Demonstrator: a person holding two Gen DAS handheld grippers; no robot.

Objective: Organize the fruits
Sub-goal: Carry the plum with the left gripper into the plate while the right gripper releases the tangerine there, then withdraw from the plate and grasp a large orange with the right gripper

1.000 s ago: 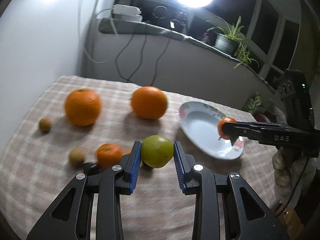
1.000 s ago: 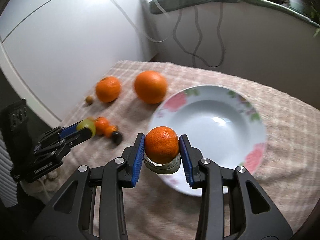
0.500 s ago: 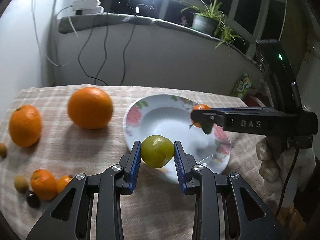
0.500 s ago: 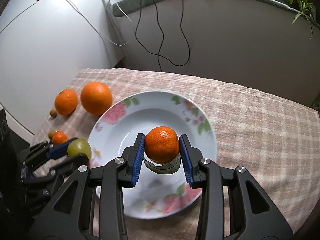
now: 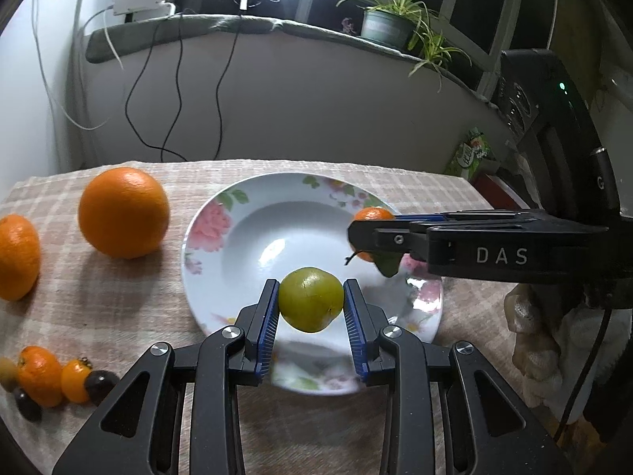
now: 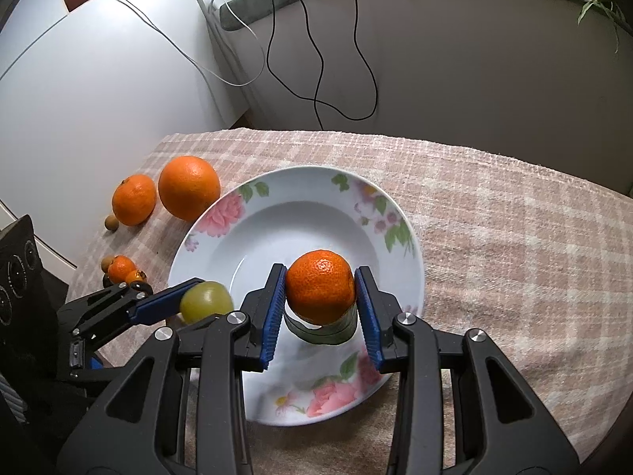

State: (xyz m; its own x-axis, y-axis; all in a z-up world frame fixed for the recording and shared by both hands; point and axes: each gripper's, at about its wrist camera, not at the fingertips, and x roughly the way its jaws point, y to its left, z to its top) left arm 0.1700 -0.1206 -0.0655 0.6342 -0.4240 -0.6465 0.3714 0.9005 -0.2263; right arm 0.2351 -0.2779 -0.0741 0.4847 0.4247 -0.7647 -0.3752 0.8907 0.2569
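Note:
A white plate with pink flowers (image 5: 253, 237) (image 6: 316, 213) lies on the checked cloth. My left gripper (image 5: 311, 301) is shut on a green round fruit (image 5: 311, 299) (image 6: 205, 301) and holds it over the plate's near part. My right gripper (image 6: 321, 295) is shut on a small mandarin with a green leaf (image 6: 319, 292) (image 5: 372, 213), also above the plate. In the left wrist view the right gripper reaches in from the right over the plate's right side. Nothing lies in the plate.
On the cloth left of the plate sit a big orange (image 5: 123, 212) (image 6: 189, 187), a smaller orange (image 5: 16, 257) (image 6: 133, 199) and a cluster of small orange and dark fruits (image 5: 51, 376) (image 6: 122, 271). Cables hang down the wall behind. A potted plant (image 5: 385, 25) stands on the sill.
Both grippers moved over the plate with their fruit still held. The left one came in from the left of the cloth, and the right one settled above the plate's middle.

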